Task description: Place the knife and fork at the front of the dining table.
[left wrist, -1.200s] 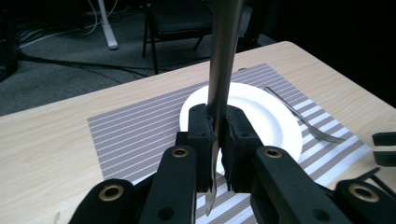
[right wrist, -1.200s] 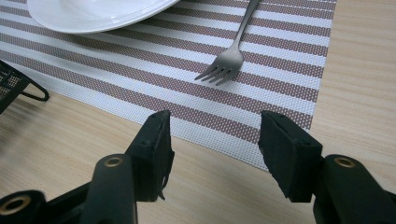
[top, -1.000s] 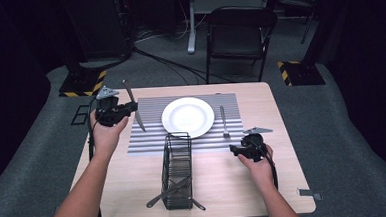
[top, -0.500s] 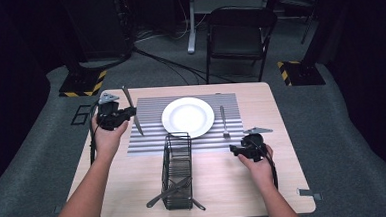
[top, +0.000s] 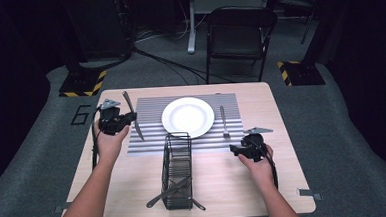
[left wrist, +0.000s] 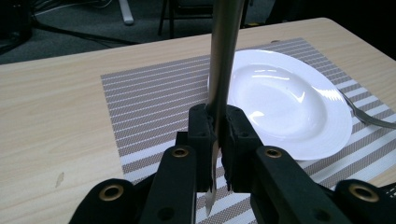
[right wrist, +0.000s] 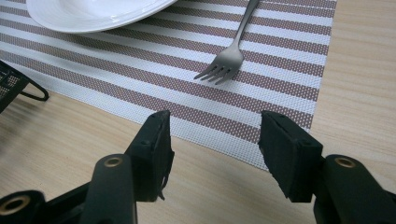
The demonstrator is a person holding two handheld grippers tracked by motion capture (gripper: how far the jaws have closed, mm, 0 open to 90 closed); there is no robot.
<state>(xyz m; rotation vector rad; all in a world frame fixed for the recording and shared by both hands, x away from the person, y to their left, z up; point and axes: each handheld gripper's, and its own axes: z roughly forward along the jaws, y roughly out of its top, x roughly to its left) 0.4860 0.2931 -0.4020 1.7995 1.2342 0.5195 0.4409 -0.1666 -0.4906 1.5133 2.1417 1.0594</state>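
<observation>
My left gripper point(top: 123, 120) point(left wrist: 217, 140) is shut on a table knife point(top: 132, 116) point(left wrist: 223, 60), held over the left part of the striped placemat point(top: 152, 140); the blade tip points down toward the mat. A white plate point(top: 188, 117) point(left wrist: 289, 100) point(right wrist: 93, 14) lies in the middle of the mat. To its right a fork point(top: 224, 122) point(right wrist: 231, 51) rests on the mat, tines toward me. Low over the bare wood just in front of the mat's right corner, my right gripper point(top: 238, 148) point(right wrist: 215, 144) is open with nothing between its jaws.
A black wire cutlery basket point(top: 177, 172) stands at the table's front middle, with utensils point(top: 170, 190) sticking out near its front end. A folding chair point(top: 240, 36) stands behind the table. Bare wood lies along the left and right sides.
My left gripper has sunk a little toward the placemat with the knife in it. The right gripper has kept still.
</observation>
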